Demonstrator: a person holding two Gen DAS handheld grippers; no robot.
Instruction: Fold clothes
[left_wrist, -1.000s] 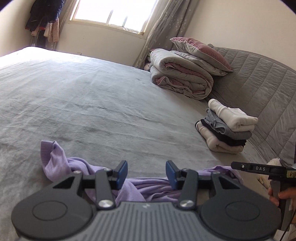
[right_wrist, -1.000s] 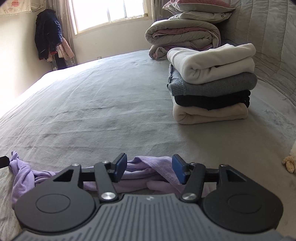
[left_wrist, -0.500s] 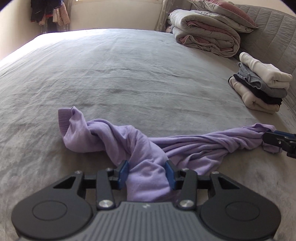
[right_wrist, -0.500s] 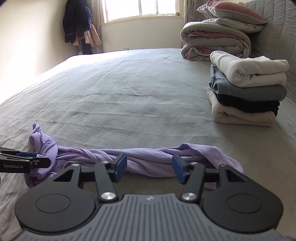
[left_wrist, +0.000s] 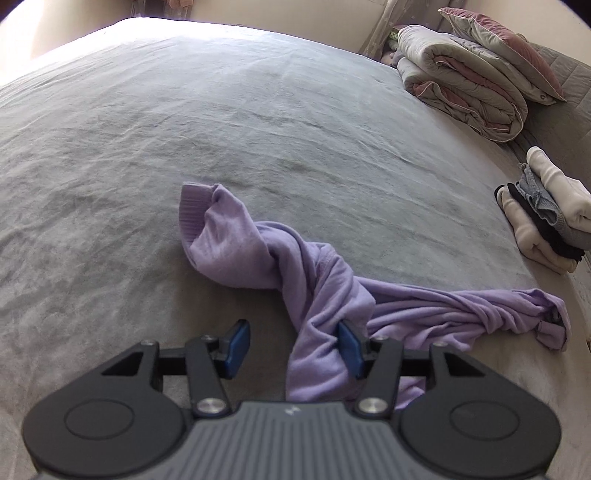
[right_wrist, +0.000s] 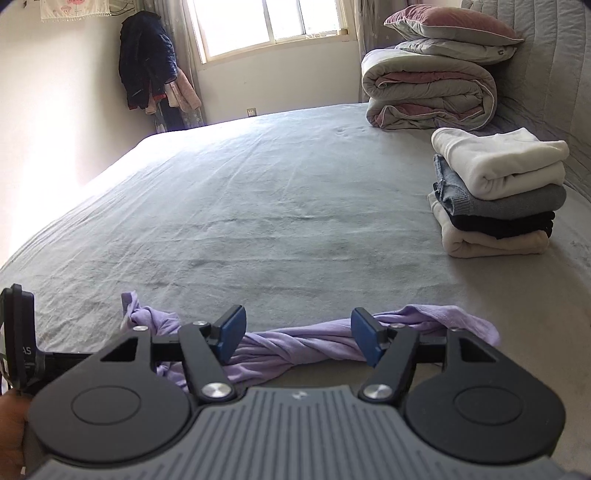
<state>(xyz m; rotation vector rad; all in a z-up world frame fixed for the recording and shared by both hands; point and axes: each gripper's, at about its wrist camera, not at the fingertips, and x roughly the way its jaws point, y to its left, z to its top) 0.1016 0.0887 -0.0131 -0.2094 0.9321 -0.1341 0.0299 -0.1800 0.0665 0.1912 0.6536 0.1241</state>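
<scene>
Lilac top lies rope-twisted at lower centre of the bed. Left gripper and right gripper, jaws just widened, hold nothing; folding it twisted risks bunching.

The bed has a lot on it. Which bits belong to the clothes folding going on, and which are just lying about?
Part of the job:
- twisted purple garment, unfolded
- left gripper, open
- right gripper, open
- stack of folded clothes

Just lying about:
- rolled quilt and pillows
- jackets hanging in the corner
- grey bed cover
</scene>
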